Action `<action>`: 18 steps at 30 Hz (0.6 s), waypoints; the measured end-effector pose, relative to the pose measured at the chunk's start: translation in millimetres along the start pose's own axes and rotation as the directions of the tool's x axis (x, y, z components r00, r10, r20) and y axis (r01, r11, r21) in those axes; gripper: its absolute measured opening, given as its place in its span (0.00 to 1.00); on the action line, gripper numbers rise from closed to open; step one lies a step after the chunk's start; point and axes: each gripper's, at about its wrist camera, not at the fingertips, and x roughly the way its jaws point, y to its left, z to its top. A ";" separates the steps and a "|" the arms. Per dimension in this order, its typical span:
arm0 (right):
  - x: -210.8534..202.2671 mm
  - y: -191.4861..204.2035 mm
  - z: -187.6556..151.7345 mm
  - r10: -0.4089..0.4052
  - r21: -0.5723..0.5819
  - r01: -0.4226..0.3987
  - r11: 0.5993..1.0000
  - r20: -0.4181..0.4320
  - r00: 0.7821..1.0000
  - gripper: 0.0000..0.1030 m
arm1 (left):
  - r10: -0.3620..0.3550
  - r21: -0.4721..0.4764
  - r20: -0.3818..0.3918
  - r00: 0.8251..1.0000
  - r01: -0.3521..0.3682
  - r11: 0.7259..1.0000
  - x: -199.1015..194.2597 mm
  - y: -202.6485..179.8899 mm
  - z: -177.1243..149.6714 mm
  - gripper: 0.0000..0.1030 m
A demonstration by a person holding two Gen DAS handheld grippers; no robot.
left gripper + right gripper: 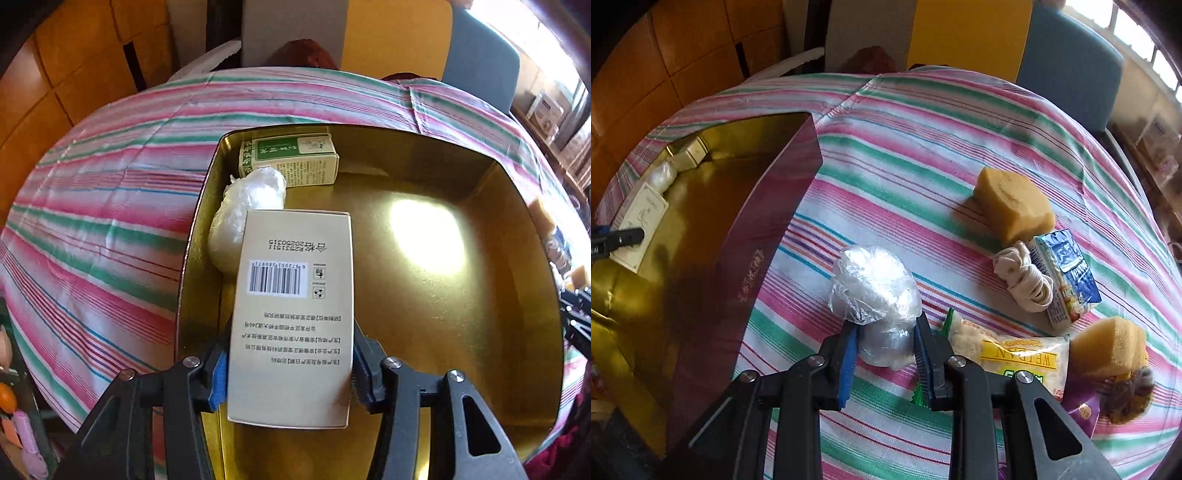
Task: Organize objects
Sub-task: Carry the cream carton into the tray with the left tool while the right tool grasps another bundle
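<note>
A beige carton [295, 306] with a barcode lies between the fingers of my left gripper [290, 338], low inside a gold-lined box [461, 295] near its left wall. The blue pads [219, 373] flank the carton's long edges without visibly squeezing it. Beyond the carton sit a plastic-wrapped white bundle [251, 206] and a green-and-cream carton [291, 158]. In the right wrist view my right gripper [885, 325] is shut on the lower lobe of another plastic-wrapped white bundle [875, 288] on the striped cloth, just right of the box's maroon wall [768, 236].
On the striped tablecloth [923, 147] to the right lie a yellow sponge [1015, 206], a coil of white cord [1023, 277], a blue drink carton [1067, 277], a snack packet [1015, 354] and a second sponge [1108, 350]. A blue chair [1067, 55] stands behind the table.
</note>
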 end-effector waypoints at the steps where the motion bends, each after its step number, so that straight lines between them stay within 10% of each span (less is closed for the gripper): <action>1: 0.6 1.5 -1.6 -0.003 -0.006 0.003 1.000 -0.006 1.000 0.28 | 0.005 0.011 0.005 1.000 -0.005 1.000 0.3 -0.8 -0.2 0.52; 18: 6.6 -9.1 -2.8 0.084 0.081 -0.082 0.993 -0.023 0.996 0.41 | -0.006 0.084 0.189 0.982 -0.010 0.996 -54.5 -12.9 -22.5 0.75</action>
